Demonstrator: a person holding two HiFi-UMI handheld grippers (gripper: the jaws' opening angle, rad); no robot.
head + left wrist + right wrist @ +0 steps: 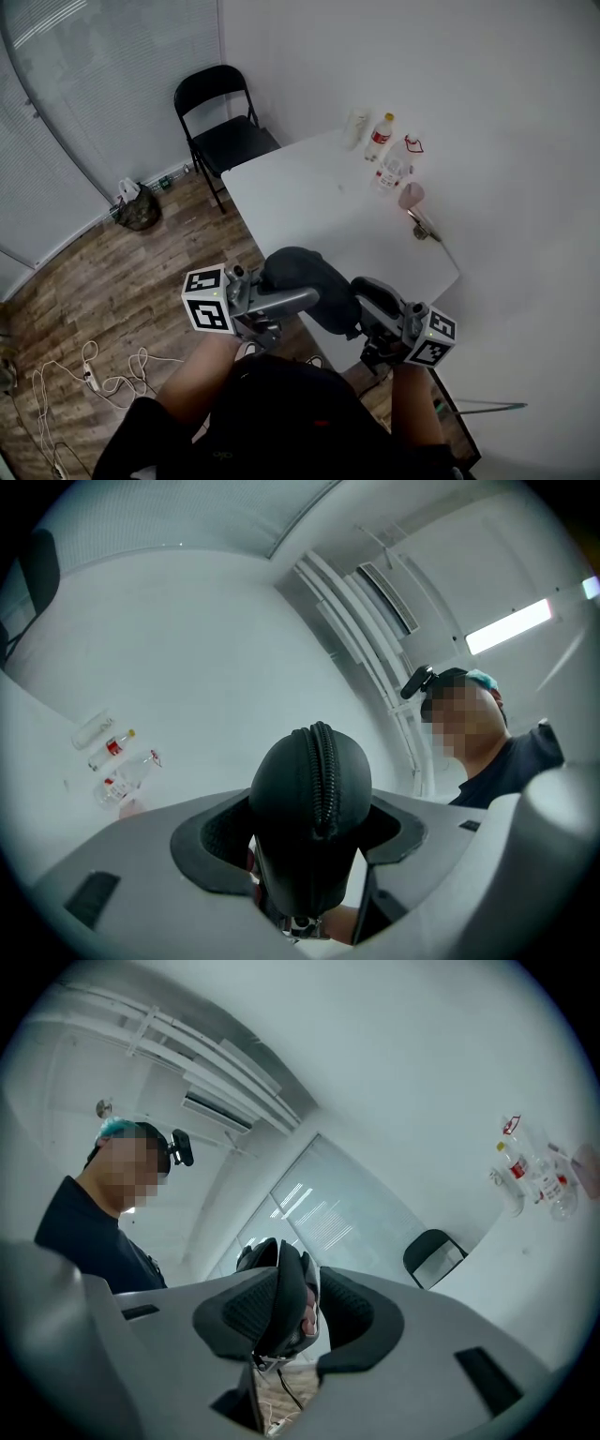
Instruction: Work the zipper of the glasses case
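Forearms (199, 377) extended; left gripper (306, 300) clamps glasses case (314, 281), right gripper (364, 292) with fingers (349, 1314) apart.

I read the glasses case (309, 281) as matt black with a fine, cloth-like skin, and its zipper (323, 780) as a ribbed black coil, dull rather than shiny. The left gripper (309, 832) and right gripper (298, 1312) both showed smooth, matt grey plastic, with black, finely dimpled pads (216, 841). The table (309, 197) looked smooth and white, with clear plastic bottles (380, 137) at its far edge. The floor (112, 281) showed wood-grain planks.
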